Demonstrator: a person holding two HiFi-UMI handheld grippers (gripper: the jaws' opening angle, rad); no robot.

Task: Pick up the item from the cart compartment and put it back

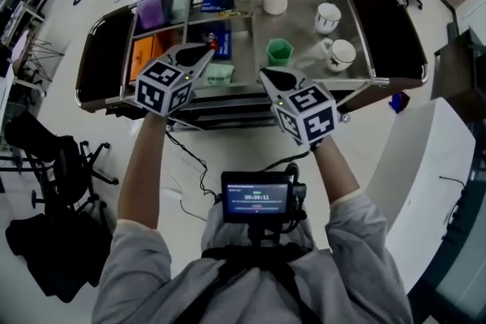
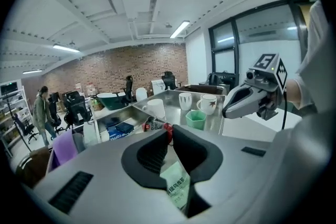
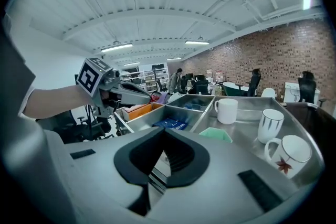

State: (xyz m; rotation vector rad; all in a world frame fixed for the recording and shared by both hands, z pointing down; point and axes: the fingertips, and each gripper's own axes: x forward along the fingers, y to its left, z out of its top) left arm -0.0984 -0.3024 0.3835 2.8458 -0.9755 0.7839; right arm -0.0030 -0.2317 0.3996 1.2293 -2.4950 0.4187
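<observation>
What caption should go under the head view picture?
Left gripper pinches a small red thing over the metal cart; right gripper hovers beside.

Grey sleeves (image 1: 140, 258), black chest straps (image 1: 228, 263), small screen (image 1: 257, 197); grey, black-padded left gripper (image 1: 206, 51) and right gripper (image 1: 267, 75), black-and-white marker cubes.

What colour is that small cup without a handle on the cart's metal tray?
The small cup is mint green, clearest in the head view.
</observation>
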